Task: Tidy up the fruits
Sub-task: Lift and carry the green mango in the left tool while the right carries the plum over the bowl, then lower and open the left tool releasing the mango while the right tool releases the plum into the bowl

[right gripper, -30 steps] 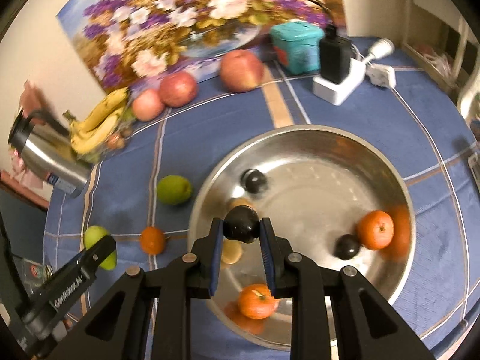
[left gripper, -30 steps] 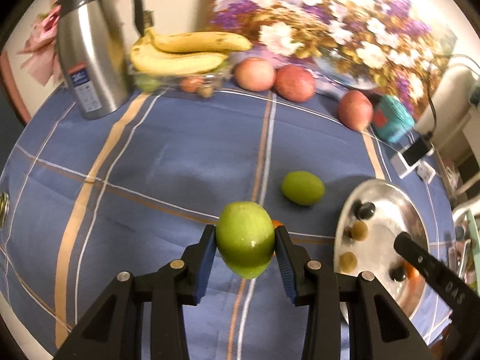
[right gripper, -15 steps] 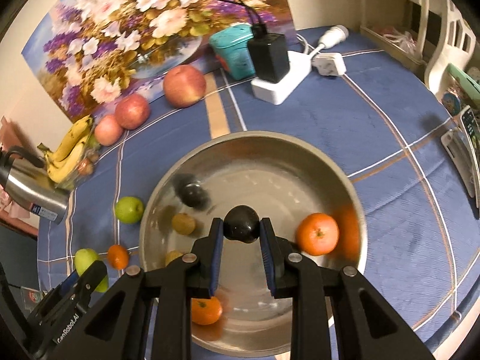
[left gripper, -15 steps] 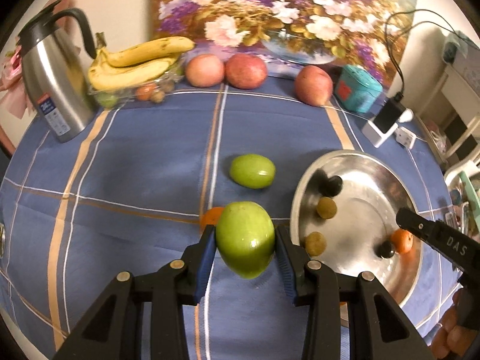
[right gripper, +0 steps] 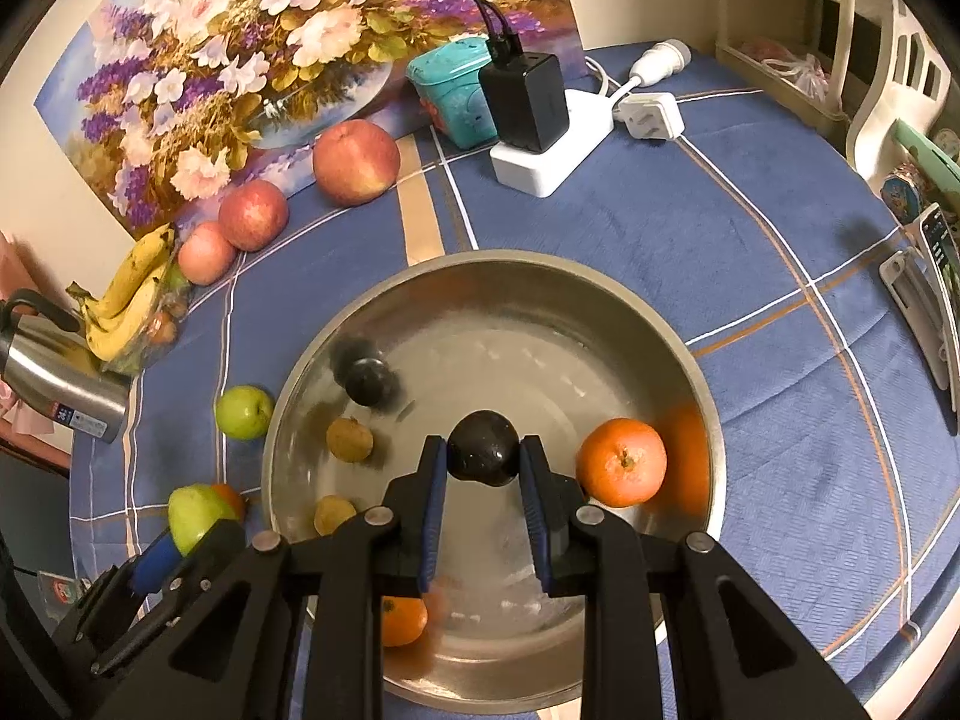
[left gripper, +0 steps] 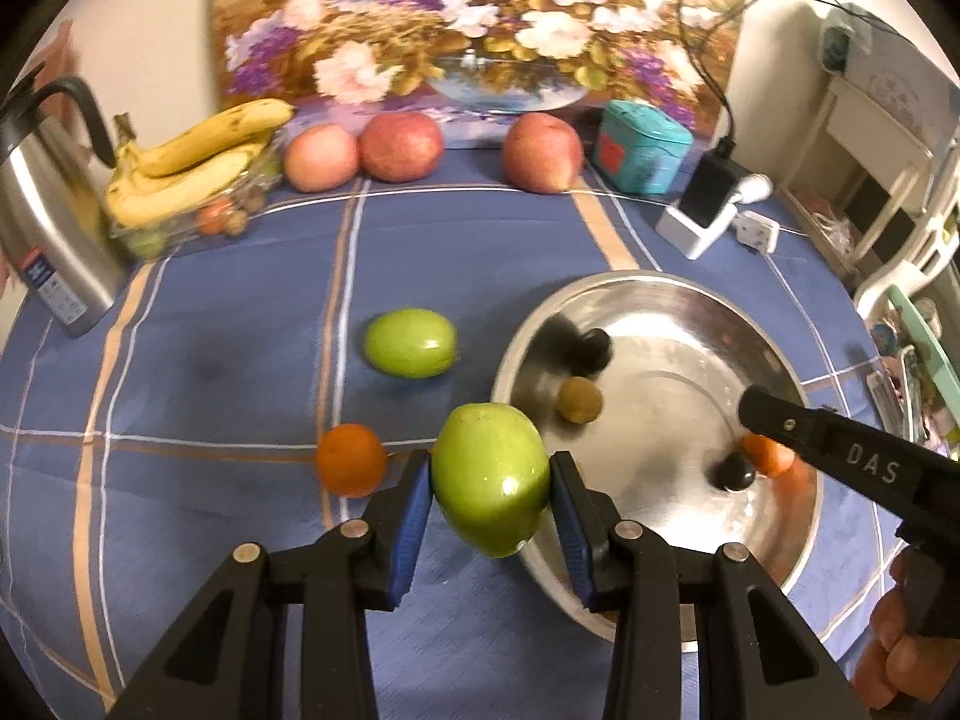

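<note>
Blue checked cloth (left gripper: 210, 312) covers the table, and behind it a flower painting (left gripper: 474, 24) leans on the wall. Only readable writing: white letters "DAS" on the side of the right gripper (right gripper: 483, 457), seen in the left view; the kettle (left gripper: 42, 222) has a label, too small to read.

Both grippers point steeply down at the table. At the right edge of the left view, fingers (left gripper: 900, 669) of a hand hold the right tool.

A steel bowl (right gripper: 690, 372) lies directly under the right jaws and to the right of the left jaws. The left gripper (left gripper: 491, 501) has its pads pressed on a green apple (left gripper: 489, 480), held above the cloth just beside the bowl's rim. The right jaws are closed on a dark plum (right gripper: 483, 455) over the bowl's middle.

Counted: three red apples (left gripper: 399, 144) and one bunch of bananas (left gripper: 192, 162) far ahead of the left jaws; two green apples, the second (left gripper: 411, 341) lying ahead of the left jaws; three oranges, one (left gripper: 351, 459) just left of those jaws and two in the bowl; also in the bowl one more dark plum (right gripper: 367, 381) and two small brown fruits (right gripper: 349, 438).
</note>
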Motion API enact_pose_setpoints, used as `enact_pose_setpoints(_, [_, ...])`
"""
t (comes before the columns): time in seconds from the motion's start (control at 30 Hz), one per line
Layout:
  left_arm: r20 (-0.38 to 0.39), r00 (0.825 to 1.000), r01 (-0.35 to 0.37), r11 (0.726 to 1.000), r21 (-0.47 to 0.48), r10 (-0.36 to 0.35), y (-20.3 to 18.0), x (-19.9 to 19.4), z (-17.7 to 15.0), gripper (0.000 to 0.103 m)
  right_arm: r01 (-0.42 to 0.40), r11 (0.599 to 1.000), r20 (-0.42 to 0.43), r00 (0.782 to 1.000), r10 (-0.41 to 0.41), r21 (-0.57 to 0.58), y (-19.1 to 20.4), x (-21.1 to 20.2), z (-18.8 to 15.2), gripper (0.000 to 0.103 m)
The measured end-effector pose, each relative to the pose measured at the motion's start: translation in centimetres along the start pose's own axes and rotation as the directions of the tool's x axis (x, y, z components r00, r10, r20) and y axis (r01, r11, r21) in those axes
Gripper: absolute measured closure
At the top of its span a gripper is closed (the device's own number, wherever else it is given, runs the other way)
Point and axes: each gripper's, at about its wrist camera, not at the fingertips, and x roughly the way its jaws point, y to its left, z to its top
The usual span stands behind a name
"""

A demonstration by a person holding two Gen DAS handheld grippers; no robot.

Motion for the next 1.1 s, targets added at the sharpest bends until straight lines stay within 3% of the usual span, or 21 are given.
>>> enact_pose_setpoints(0.6, [0.049,0.998,0.031,0.981,0.191,-0.041,-4.3,1.4,-0.4,0.061,0.022,1.0,-0.076,0.997,-0.024,-0.016,0.0,2.0,-1.1,0.077])
enact_pose_setpoints(1.0, [0.071,0.996,0.046,0.98,0.196,-0.061,-4.5,0.9,-0.2,0.059,0.029,1.0,-0.068,0.997,-0.03,-0.011,0.0,1.7,-0.8,0.077])
enact_pose_setpoints(1.1, [0.076,0.995,0.05,0.978,0.2,-0.067,-4.7,0.7,-0.1,0.058,0.031,0.999,-0.065,0.997,-0.032,-0.01,0.0,1.6,-0.7,0.071])
